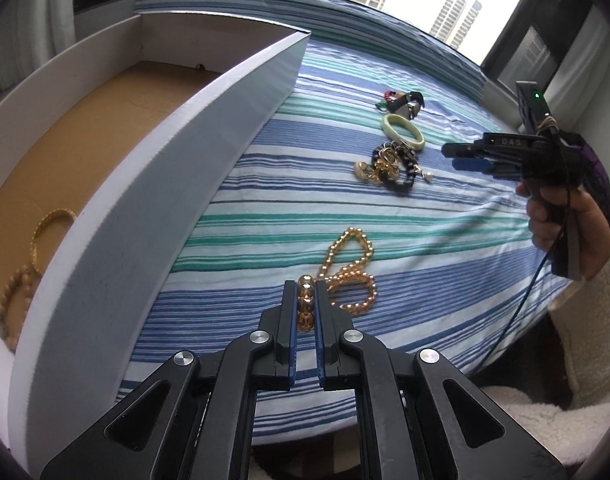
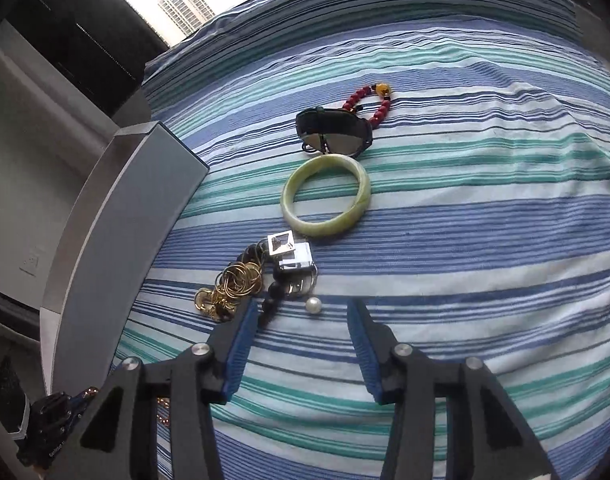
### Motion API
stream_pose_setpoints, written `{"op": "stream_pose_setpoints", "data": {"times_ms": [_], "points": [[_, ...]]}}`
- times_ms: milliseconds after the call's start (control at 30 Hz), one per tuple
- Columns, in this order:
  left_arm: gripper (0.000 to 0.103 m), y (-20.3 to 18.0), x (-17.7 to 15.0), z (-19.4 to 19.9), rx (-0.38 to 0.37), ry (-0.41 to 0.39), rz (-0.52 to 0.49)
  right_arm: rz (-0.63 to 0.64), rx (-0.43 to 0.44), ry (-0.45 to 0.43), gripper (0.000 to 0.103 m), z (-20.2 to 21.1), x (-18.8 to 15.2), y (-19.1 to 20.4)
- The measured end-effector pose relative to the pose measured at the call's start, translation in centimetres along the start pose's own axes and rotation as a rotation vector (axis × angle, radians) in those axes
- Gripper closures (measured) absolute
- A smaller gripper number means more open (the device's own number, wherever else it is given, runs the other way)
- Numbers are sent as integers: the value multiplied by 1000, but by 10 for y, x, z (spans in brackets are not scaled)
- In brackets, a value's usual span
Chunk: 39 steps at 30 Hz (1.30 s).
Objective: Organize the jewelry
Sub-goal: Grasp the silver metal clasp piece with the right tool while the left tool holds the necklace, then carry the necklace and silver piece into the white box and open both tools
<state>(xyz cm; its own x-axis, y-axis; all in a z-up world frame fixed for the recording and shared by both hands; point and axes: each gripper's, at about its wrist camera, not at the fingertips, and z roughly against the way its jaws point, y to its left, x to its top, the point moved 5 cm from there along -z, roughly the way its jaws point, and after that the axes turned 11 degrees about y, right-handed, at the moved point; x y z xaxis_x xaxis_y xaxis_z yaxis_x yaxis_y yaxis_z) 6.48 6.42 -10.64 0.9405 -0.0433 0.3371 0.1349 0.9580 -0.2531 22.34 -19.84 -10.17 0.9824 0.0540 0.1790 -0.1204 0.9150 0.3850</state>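
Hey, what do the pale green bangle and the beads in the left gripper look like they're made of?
Pale green bangle: probably jade or similar polished stone, though glass or resin is possible; it looks milky, mottled and glossy. Amber beads clamped in the left gripper: translucent golden glass, resin or crystal, since light passes through them.

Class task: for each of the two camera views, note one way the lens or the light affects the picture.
Left wrist view: the fisheye bends the straight white box wall into a curve, and the window behind is blown out to white. Right wrist view: the bedsheet stripes bow outward, the green bangle stays sharp, and the corners fall dark.
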Motion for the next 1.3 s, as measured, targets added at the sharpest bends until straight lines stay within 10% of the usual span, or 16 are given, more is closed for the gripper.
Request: {"op": "stream_pose_setpoints", "data": {"times_ms": [400,567,1300], "points": [[98,0,2,-8,-7,18,4,-24,-79,88,53,-57,50,9],[98,0,3,-10,-7,24,9,40,-102,120,71,-59,48,19],[98,-49,67,132,-127,-197,-48,225,104,-155,71,124,29,116]]}}
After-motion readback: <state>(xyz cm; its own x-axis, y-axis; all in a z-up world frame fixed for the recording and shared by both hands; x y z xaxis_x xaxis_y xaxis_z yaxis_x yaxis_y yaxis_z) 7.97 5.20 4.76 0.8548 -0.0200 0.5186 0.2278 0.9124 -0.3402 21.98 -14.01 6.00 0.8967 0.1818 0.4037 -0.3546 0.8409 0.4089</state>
